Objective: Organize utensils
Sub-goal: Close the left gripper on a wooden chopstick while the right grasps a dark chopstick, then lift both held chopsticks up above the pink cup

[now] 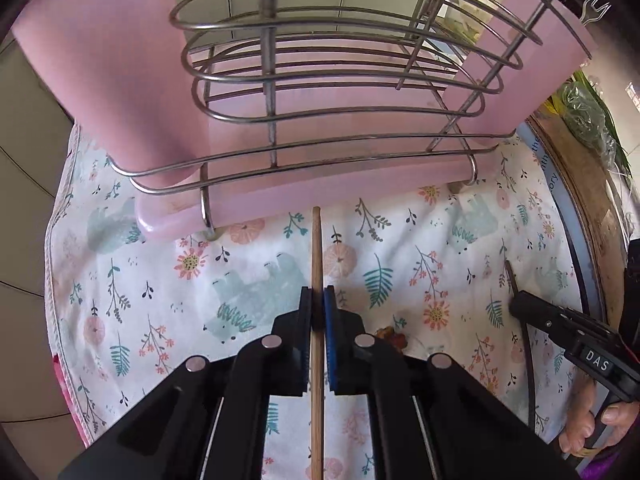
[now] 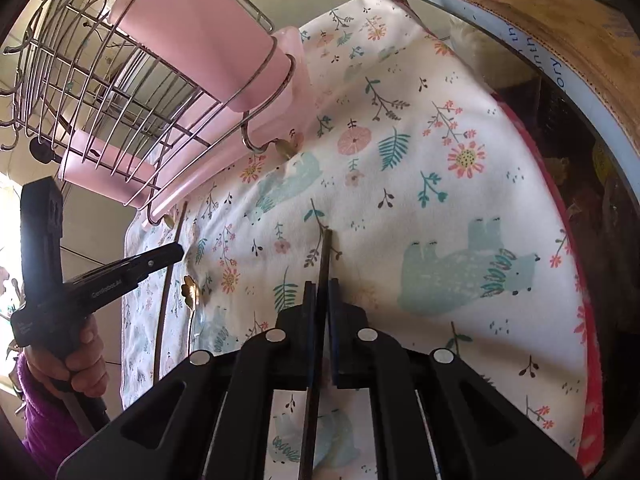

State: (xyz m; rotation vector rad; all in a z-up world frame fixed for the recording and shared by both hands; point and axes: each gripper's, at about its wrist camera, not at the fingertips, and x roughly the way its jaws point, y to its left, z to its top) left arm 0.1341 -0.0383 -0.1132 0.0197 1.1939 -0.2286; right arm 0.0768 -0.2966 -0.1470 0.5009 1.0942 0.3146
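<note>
Nearest the left wrist camera, the left gripper (image 1: 317, 307) is clenched on a light wooden chopstick (image 1: 317, 252). Both pads press the stick from either side. The stick runs straight forward between the fingers, and its far tip ends just short of the pink drip tray (image 1: 256, 200).

Nearest the right wrist camera, the right gripper (image 2: 322, 294) is clenched on a dark chopstick (image 2: 325, 252). This stick also runs forward along the fingers, with its tip over the floral cloth (image 2: 420, 184).

Both sticks sit above the cloth, which carries a flower, leaf and bear print. Contact between the sticks and the cloth cannot be determined.

In the left wrist view, the right gripper (image 1: 518, 304) appears at the right edge with the dark chopstick (image 1: 510, 276) projecting from it. In the right wrist view, the left gripper (image 2: 178, 250) appears at the left edge with the light wooden chopstick (image 2: 180, 224) projecting from it.

A wire utensil rack (image 1: 320, 92) stands on the pink drip tray at the far edge of the cloth. A pink cup (image 2: 208, 32) is mounted in the rack. A small flower-shaped item (image 2: 188, 290) lies on the cloth between the two grippers.
</note>
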